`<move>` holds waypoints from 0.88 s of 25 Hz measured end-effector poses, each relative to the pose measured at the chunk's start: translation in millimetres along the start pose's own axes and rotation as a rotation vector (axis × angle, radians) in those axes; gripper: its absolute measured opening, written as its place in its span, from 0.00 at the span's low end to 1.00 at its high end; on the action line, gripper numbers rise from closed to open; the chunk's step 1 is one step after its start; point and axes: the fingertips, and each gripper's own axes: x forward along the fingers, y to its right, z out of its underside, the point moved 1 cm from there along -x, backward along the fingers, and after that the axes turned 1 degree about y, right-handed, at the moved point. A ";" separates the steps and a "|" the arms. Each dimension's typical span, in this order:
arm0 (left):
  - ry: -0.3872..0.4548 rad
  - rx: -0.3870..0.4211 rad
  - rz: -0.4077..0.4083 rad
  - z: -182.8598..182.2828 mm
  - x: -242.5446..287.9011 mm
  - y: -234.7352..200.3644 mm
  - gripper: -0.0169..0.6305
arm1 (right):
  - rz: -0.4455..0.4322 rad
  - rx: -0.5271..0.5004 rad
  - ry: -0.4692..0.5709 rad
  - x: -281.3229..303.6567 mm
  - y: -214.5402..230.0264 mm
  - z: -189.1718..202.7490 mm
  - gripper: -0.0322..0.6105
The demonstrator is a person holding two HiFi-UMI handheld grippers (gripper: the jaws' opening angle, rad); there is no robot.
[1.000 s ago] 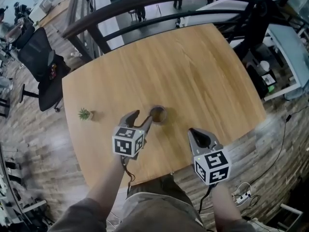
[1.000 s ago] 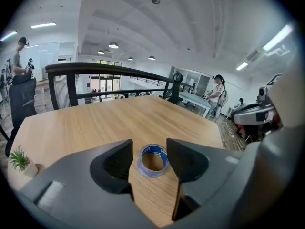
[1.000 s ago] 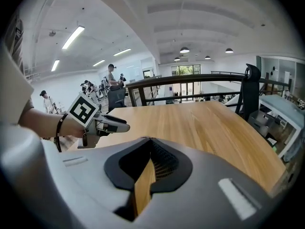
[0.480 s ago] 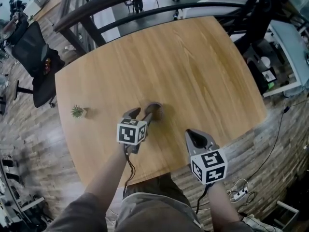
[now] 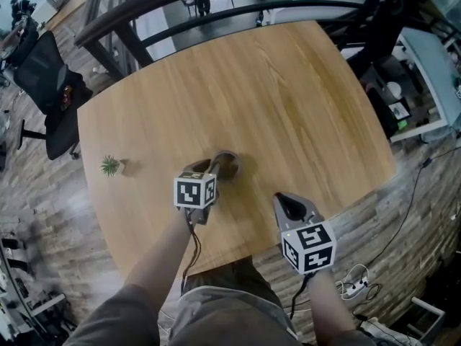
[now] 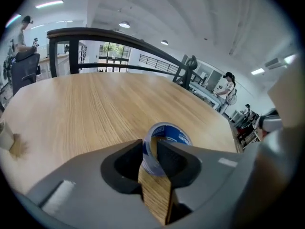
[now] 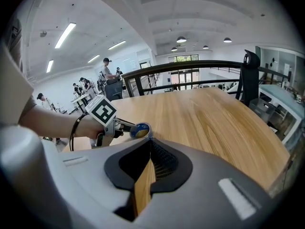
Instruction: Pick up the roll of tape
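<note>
The roll of tape point(image 5: 230, 162), clear tape with a blue printed core, lies flat on the wooden table point(image 5: 288, 85). My left gripper point(image 5: 217, 166) reaches down onto its near side. In the left gripper view the roll's point(image 6: 169, 133) near wall stands between the jaws of the left gripper point(image 6: 151, 150), one fingertip inside the ring and one outside. The jaws have just been closing and now pinch that wall. My right gripper point(image 5: 279, 197) hovers near the table's front edge, shut and empty point(image 7: 151, 144). From there the roll point(image 7: 141, 130) shows at the left gripper's tips point(image 7: 127, 126).
A tiny potted plant point(image 5: 110, 166) stands near the table's left edge. A black office chair point(image 5: 49, 85) is off the left side and a dark railing point(image 5: 216, 6) runs behind the table. Cables lie on the floor at right point(image 5: 356, 283).
My left gripper has come down over the roll's near wall and its jaws have narrowed from wide open onto it. The right gripper sank slightly.
</note>
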 end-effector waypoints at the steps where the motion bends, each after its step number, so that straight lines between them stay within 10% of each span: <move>1: 0.015 -0.004 -0.002 -1.3 -1.2 0.4 0.15 | 0.001 0.000 0.002 -0.6 -0.1 0.2 0.07; 10: 0.093 0.160 0.019 -31.9 -40.2 24.7 0.11 | 0.012 -0.013 0.053 -19.6 -3.3 -20.9 0.07; 22: 0.438 0.274 0.050 -130.1 -178.9 80.1 0.11 | -0.003 -0.016 0.349 -117.2 -26.7 -115.7 0.07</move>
